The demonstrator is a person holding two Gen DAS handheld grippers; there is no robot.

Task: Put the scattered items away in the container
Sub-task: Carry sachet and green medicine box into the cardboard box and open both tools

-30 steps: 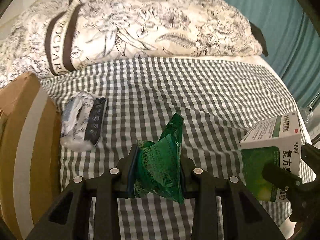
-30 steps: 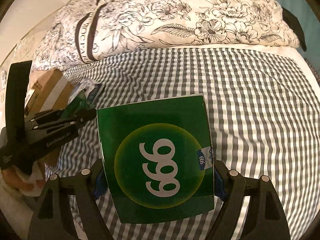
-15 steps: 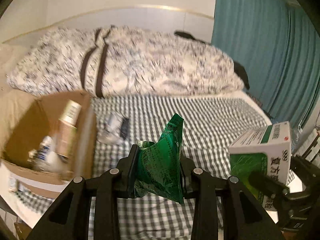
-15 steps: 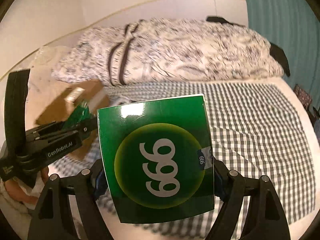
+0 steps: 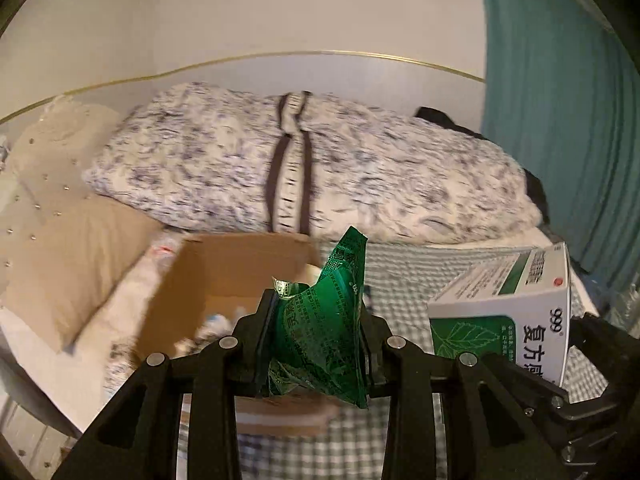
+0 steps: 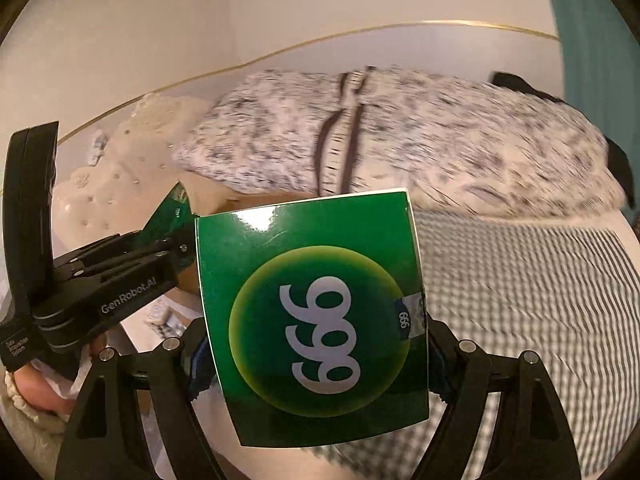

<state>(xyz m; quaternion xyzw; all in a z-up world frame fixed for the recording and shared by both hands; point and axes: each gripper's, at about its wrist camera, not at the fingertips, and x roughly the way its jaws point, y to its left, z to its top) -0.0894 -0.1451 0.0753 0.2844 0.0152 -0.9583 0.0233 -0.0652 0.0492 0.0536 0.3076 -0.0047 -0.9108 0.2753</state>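
Observation:
My left gripper (image 5: pixel 318 340) is shut on a crumpled green foil packet (image 5: pixel 324 320) and holds it in the air over the near side of an open cardboard box (image 5: pixel 224 268) on the bed. Several small items lie blurred inside the box. My right gripper (image 6: pixel 316 344) is shut on a green and white medicine box (image 6: pixel 316 312) marked 999, also raised off the bed. That medicine box (image 5: pixel 516 308) shows at the right of the left wrist view. The left gripper (image 6: pixel 176 240) with its packet (image 6: pixel 172 216) shows at the left of the right wrist view.
A floral duvet (image 5: pixel 320 168) is rolled up along the head of the bed, with a beige pillow (image 5: pixel 76 260) to its left. Grey checked sheet (image 6: pixel 520 280) covers the bed. A teal curtain (image 5: pixel 560 120) hangs at the right. A hand (image 6: pixel 36 396) holds the left gripper.
Both grippers rose from the bed with their loads and swung left toward the cardboard box, which now lies below the left gripper. The plastic pouch on the sheet has left the view.

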